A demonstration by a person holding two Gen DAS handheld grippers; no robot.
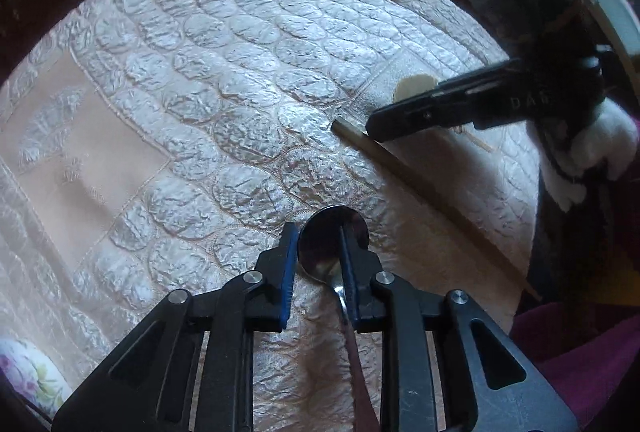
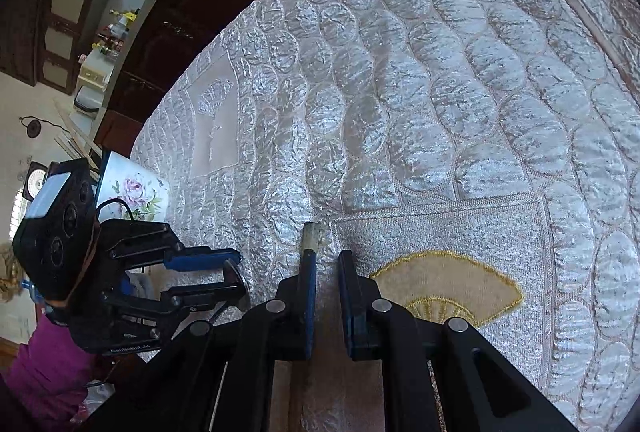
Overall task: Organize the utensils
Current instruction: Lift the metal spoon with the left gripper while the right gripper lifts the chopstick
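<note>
A metal spoon lies on the quilted cloth between the fingers of my left gripper; its bowl points away, its handle runs under the gripper. The jaws stand apart around the bowl, and the right finger lies against it. A long thin chopstick lies on the cloth to the right. My right gripper is open just over the chopstick's end, which shows beside the left finger. The right gripper also shows in the left wrist view. The left gripper shows in the right wrist view.
A floral cup stands at the cloth's edge behind the left gripper; its rim shows in the left wrist view. The silvery quilted cloth covers the table. Dark wooden furniture stands beyond the table's edge.
</note>
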